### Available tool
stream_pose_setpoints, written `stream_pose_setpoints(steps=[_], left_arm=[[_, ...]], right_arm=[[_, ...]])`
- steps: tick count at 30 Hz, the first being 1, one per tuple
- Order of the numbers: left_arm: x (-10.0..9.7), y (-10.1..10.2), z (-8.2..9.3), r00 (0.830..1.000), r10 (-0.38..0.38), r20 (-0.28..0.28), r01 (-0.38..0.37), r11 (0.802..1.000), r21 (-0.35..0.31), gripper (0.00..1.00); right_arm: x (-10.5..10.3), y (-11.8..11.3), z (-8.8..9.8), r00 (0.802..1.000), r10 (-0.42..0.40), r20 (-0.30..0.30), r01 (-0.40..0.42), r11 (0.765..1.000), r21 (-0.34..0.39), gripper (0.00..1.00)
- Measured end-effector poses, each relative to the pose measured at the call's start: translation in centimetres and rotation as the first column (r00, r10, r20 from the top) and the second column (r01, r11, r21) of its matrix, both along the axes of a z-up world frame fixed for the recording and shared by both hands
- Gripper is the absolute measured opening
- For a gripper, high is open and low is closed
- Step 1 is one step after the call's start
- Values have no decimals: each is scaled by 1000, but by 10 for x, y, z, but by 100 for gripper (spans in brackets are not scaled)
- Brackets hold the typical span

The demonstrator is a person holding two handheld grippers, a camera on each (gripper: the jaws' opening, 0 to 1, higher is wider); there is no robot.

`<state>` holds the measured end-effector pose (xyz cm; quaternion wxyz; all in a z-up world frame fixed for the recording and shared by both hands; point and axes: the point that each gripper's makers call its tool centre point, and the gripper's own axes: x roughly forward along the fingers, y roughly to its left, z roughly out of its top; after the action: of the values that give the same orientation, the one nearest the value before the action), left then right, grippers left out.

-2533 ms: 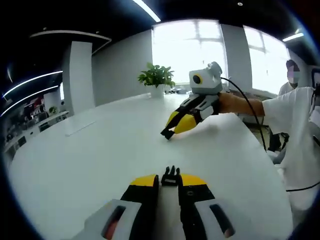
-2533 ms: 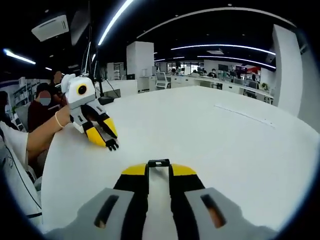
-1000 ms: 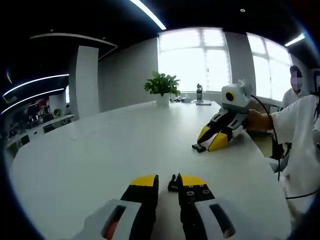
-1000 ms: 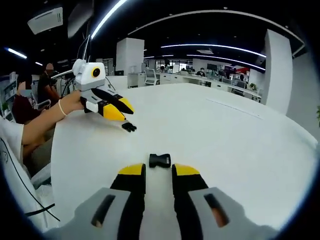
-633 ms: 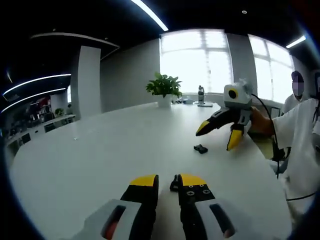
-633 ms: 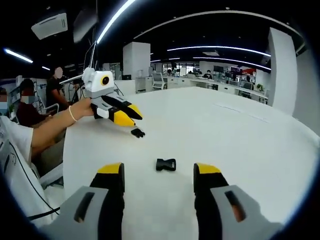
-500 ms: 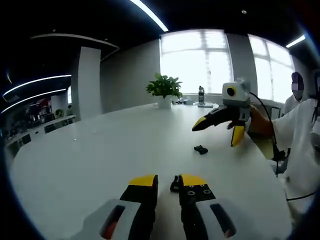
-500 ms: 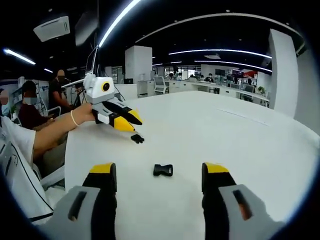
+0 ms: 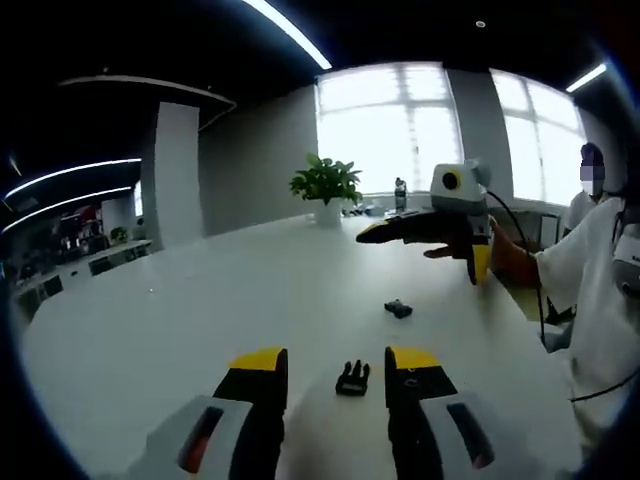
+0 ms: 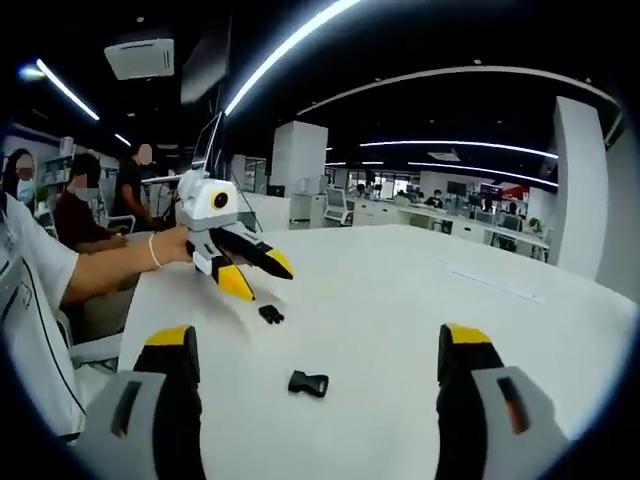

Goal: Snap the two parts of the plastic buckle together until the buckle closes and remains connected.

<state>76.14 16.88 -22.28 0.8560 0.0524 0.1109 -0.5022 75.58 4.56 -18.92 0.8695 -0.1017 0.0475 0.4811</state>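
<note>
Both tongs, left gripper (image 9: pixel 335 372) and right gripper (image 10: pixel 318 372), are spread and hold nothing; two buckle halves (image 9: pixel 352 377) (image 9: pixel 398 309) lie apart on the white table (image 9: pixel 180 320).

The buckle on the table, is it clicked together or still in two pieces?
Two pieces. One buckle half lies apart from the other half on the white table.

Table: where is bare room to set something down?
The white table lies bare from the pronged buckle half toward the potted plant. In the right gripper view, it is bare past the socket half. The crowded spot is around the two halves, under both tools.
</note>
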Motion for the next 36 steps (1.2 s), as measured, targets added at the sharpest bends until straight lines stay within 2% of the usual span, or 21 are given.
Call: stream_pose_setpoints(steps=[3, 4, 9, 12, 14, 17, 19, 22, 23, 25, 31, 34, 36], left_arm=[[-1, 1, 9, 1000, 4, -15, -5, 998, -57, 51], [1, 2, 13, 999, 30, -31, -33, 994, -102, 55], [1, 7, 10, 999, 47, -24, -48, 996, -76, 62], [0, 7, 10, 998, 59, -29, -61, 995, -73, 72], [1, 8, 10, 996, 79, -28, -81, 994, -68, 79], [2, 8, 11, 995, 103, -11, -103, 993, -53, 80], [1, 6, 13, 995, 100, -7, -100, 994, -51, 85], [1, 1, 16, 995, 104, -7, -104, 993, -62, 97], [1, -1, 17, 994, 105, 0, -105, 993, -61, 98], [0, -3, 16, 995, 95, 15, -94, 994, -50, 99], [-7, -10, 3, 999, 46, -22, -46, 999, -4, 99], [-6, -9, -2, 998, 53, -25, -52, 998, 23, 99], [-5, -8, -5, 998, 59, -24, -58, 997, 41, 99]], right_arm=[[5, 2, 10, 1000, 18, 17, -18, 999, 26, 100], [7, 2, 13, 1000, 24, 19, -25, 999, 31, 100], [7, 13, 21, 991, 132, 38, -133, 991, 22, 100], [1, 22, 18, 970, 240, 42, -240, 971, 6, 100], [2, 24, 14, 964, 266, 29, -266, 964, 1, 100], [3, 29, 9, 953, 303, 26, -303, 953, -12, 100], [4, 33, 5, 943, 331, 13, -331, 943, -19, 100], [2, 40, -2, 920, 392, -10, -392, 918, -67, 100], [0, 43, -4, 906, 424, -4, -422, 901, -97, 100], [-1, 47, -3, 893, 450, 17, -445, 888, -116, 100], [-3, 44, 3, 846, 533, 14, -531, 845, -63, 100], [-8, 37, -9, 814, 581, 31, -574, 811, -114, 100], [-8, 33, -16, 809, 588, 18, -580, 803, -136, 100]])
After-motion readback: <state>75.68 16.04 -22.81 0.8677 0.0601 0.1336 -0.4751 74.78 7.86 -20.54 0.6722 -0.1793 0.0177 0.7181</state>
